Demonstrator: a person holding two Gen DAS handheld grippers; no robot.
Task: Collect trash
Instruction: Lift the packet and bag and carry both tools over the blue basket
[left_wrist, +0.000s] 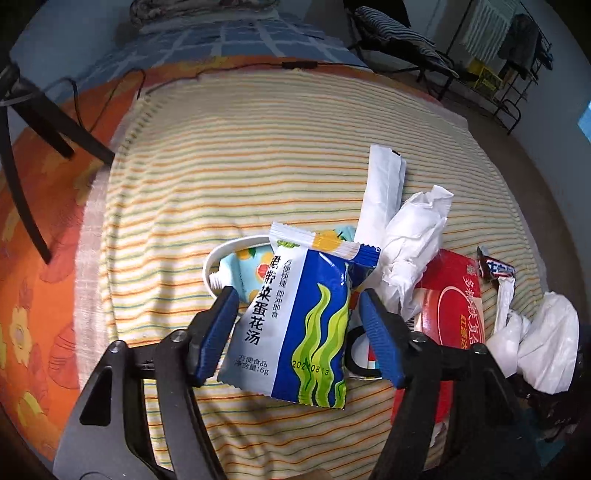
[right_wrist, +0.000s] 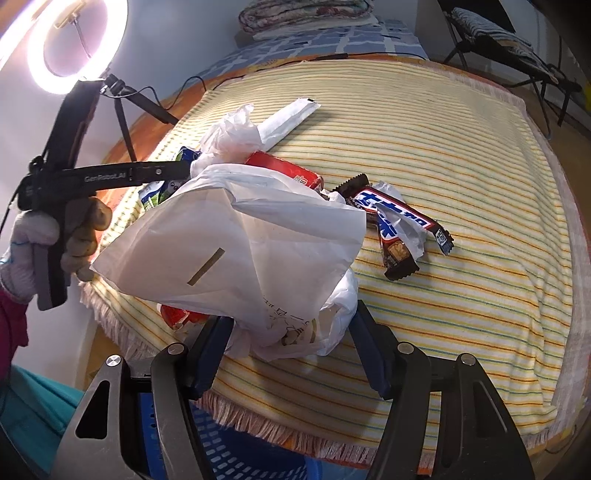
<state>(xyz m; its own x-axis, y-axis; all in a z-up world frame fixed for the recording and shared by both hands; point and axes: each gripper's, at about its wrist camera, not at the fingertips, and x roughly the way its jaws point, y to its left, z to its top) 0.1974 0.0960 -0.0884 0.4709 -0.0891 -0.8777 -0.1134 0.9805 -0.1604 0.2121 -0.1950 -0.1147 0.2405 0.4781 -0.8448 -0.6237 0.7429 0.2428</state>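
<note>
1. The red box (right_wrist: 284, 170), centre of the right wrist view, lies mostly hidden under the white plastic bag (right_wrist: 236, 236).
2. The blue basket (right_wrist: 221, 446) is cut off at the bottom edge.
3. The tube (left_wrist: 240, 273), centre of the left wrist view, is probably half covered by the soup sachet (left_wrist: 295, 325).

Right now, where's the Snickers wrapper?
Right wrist view: the Snickers wrapper lies torn open on the striped cloth, just right of the white plastic bag and beside the red box.
</note>
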